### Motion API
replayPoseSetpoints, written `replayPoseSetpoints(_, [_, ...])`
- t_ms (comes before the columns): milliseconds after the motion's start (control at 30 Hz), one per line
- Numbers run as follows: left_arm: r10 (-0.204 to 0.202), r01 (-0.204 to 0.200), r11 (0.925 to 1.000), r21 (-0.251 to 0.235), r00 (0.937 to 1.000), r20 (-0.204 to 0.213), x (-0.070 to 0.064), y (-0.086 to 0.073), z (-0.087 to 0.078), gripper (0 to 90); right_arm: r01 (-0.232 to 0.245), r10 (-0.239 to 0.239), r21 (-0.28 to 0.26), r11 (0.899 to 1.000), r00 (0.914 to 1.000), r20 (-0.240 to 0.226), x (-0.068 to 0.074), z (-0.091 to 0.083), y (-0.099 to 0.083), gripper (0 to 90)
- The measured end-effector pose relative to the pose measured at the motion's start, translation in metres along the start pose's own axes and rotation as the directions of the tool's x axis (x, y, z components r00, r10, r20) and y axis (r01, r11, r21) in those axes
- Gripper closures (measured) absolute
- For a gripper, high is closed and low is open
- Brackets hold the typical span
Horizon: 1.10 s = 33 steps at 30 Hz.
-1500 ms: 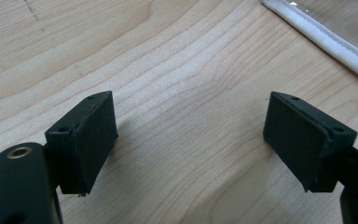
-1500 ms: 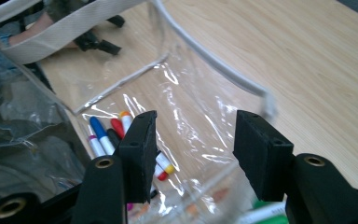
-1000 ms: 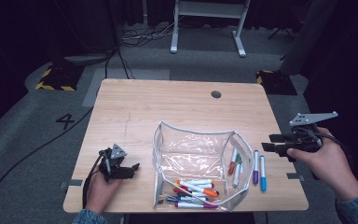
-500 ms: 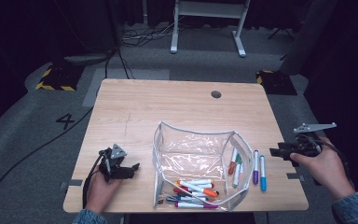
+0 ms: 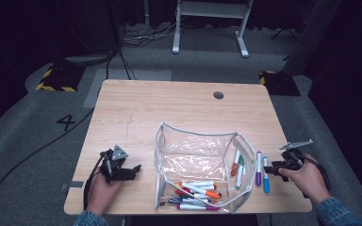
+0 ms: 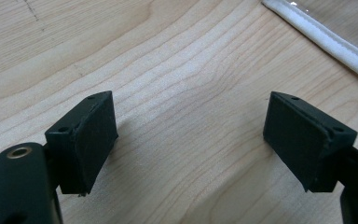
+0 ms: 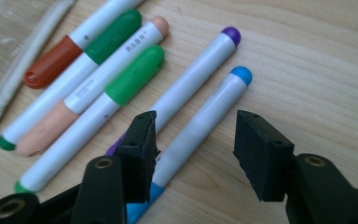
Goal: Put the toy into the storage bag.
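A clear zip pouch (image 5: 195, 133) lies open at the table's middle front, with several markers (image 5: 197, 189) in its near end. More markers lie on the wood to its right: brown-capped (image 7: 51, 63), green-capped (image 7: 135, 74), peach (image 7: 98, 79), purple (image 7: 196, 70) and blue (image 7: 209, 107). My right gripper (image 7: 196, 142) is open and low over the table, its jaws straddling the blue marker (image 5: 265, 175) without closing on it. My left gripper (image 6: 189, 135) is open over bare wood, left of the pouch, holding nothing.
The wooden table (image 5: 169, 108) has a round cable hole (image 5: 218, 95) near its far edge. The pouch's white zip edge (image 6: 326, 39) lies just beyond my left gripper. A cable (image 5: 37, 150) runs across the floor at the left.
My right gripper has come down from above the table's right edge and moved left onto the loose markers. The left gripper has not moved.
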<state>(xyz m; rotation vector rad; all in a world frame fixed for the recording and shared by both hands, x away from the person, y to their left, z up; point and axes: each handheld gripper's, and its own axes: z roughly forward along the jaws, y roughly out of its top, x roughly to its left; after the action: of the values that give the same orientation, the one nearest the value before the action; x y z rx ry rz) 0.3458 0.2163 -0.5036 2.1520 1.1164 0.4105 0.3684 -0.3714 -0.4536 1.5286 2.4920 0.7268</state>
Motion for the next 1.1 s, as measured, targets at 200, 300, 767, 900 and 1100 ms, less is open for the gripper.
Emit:
replayPoseSetpoints(200, [0.000, 0.000, 1.0000, 0.000, 1.0000, 0.000, 0.000, 0.000, 0.000, 17.5, -0.044, 0.038, 0.072, 0.996, 0.9961, 0.079, -0.004, 0.010, -0.006, 69.3])
replayPoseSetpoints(300, [-0.001, 0.001, 1.0000, 0.000, 1.0000, 0.000, 0.000, 0.000, 0.000, 17.5, -0.064, 0.052, 0.098, 0.993, 0.9916, 0.118, -0.006, 0.008, -0.007, 76.2])
replayPoseSetpoints(767, [0.000, 0.000, 1.0000, 0.000, 1.0000, 0.000, 0.000, 0.000, 0.000, 17.5, -0.111, 0.111, 0.021, 0.994, 0.9934, 0.030, -0.002, -0.018, -0.002, 76.8])
replayPoseSetpoints(900, [-0.002, 0.002, 1.0000, -0.001, 1.0000, 0.001, 0.000, 0.000, 0.000, 17.5, -0.079, 0.079, -0.009, 0.997, 0.9969, -0.004, 0.005, -0.035, 0.005, 76.8])
replayPoseSetpoints(1100, [0.001, -0.001, 1.0000, 0.000, 1.0000, 0.000, 0.000, 0.000, 0.000, 17.5, -0.038, 0.035, -0.061, 0.997, 0.9977, -0.059, 0.019, -0.060, 0.015, 76.8])
